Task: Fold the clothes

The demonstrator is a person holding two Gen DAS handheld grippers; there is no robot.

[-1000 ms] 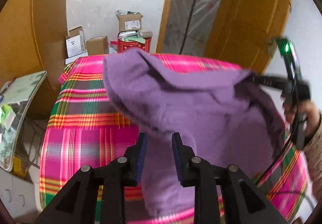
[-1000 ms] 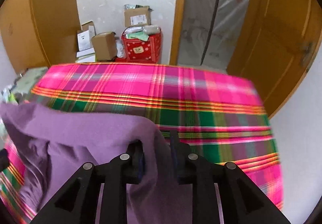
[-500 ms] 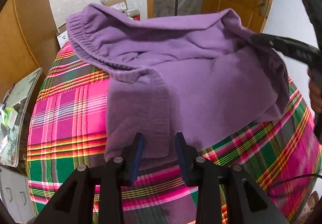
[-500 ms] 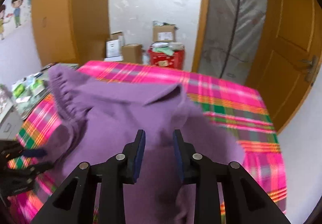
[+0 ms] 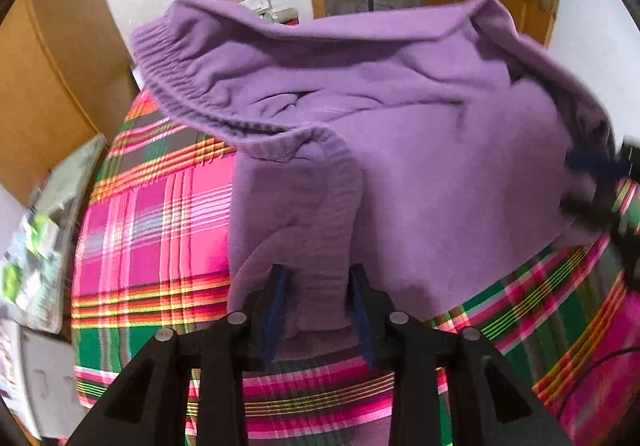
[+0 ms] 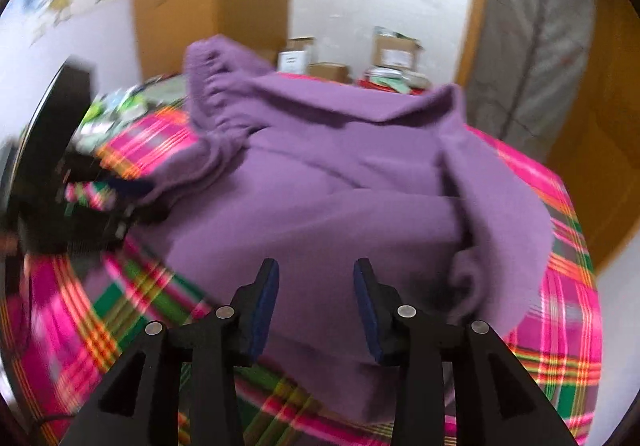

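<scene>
Plaid bedcover [image 5: 160, 213] carries the purple garment [image 5: 420, 173], bunched mid-frame; both left gripper [image 5: 316, 302] and right gripper [image 6: 316, 298] stand apart; flattening seems next.

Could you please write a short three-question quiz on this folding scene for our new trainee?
1. True or false: the purple fleece garment lies on a plain white sheet.
2. In the right wrist view, the right tool is: A) open over the garment, B) shut on the garment, C) out of view.
3. Fill in: the garment's ribbed ______ faces the left side of the pink and green plaid cloth.

Key: 1 false; 2 A; 3 waistband. The left tool also stands open, with fabric between its pads.
</scene>
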